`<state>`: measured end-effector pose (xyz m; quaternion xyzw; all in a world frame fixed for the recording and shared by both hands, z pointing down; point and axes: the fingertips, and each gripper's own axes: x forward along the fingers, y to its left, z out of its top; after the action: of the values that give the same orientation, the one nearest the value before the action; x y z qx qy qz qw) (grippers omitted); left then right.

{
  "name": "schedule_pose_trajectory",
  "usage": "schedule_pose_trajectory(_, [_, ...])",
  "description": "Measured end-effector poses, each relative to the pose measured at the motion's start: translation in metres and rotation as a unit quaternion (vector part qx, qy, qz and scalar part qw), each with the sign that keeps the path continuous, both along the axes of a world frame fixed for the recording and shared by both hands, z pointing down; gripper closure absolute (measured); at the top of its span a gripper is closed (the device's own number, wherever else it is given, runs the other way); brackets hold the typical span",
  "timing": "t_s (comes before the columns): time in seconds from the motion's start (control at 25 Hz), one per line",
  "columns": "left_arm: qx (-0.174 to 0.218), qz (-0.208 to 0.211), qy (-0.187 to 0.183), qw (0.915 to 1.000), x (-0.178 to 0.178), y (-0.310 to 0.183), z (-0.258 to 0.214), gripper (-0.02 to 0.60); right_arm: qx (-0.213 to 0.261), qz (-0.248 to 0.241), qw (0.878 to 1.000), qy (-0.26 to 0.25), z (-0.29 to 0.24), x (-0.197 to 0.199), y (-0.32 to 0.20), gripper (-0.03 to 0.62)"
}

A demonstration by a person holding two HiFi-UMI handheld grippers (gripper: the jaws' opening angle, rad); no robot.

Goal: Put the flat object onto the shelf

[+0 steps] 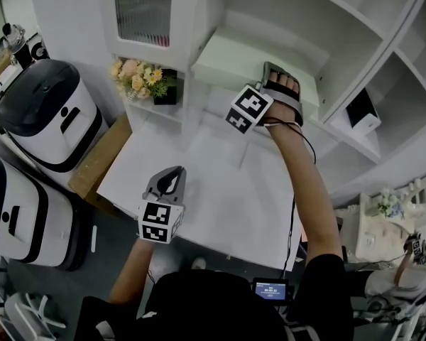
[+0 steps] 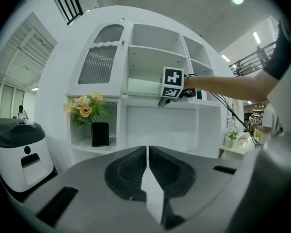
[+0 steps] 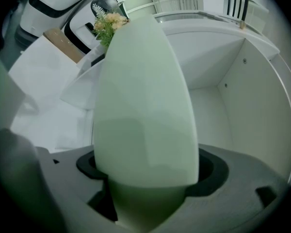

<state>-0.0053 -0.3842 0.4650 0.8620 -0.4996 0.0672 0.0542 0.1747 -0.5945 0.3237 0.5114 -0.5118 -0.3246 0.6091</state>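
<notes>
L gripper (image 2: 147,154) is hovering over the white table (image 1: 227,190) w/ jaws pressed together, nothing btwn them. R gripper (image 1: 278,78), jaws spread wide, is clamping the pale green flat object (image 3: 145,106), which is reaching ahead of the jaws into a shelf (image 1: 341,27) compartment.

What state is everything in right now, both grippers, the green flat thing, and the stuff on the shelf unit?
flat object: level, partly inside a shelf compartment, its near end between the right gripper's jaws.
right gripper: shut on the flat object.
left gripper: shut, nothing between its jaws.
cabinet door: closed.
black vase: upright, holding flowers, in a lower compartment.
</notes>
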Motion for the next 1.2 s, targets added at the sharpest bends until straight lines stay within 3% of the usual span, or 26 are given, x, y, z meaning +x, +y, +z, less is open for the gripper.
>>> schedule_pose_trajectory(0.72, [-0.010, -0.008, 0.001, 0.9999, -0.007, -0.013, 0.009, 0.566, -0.014, 0.011, 1.000, 0.000, 0.004, 0.000, -0.019, 0.155])
schedule_pose_trajectory(1.2, [-0.011, -0.012, 0.001, 0.9999, -0.010, -0.016, 0.010, 0.566, 0.009, 0.004, 0.999, 0.035, 0.004, -0.002, -0.026, 0.141])
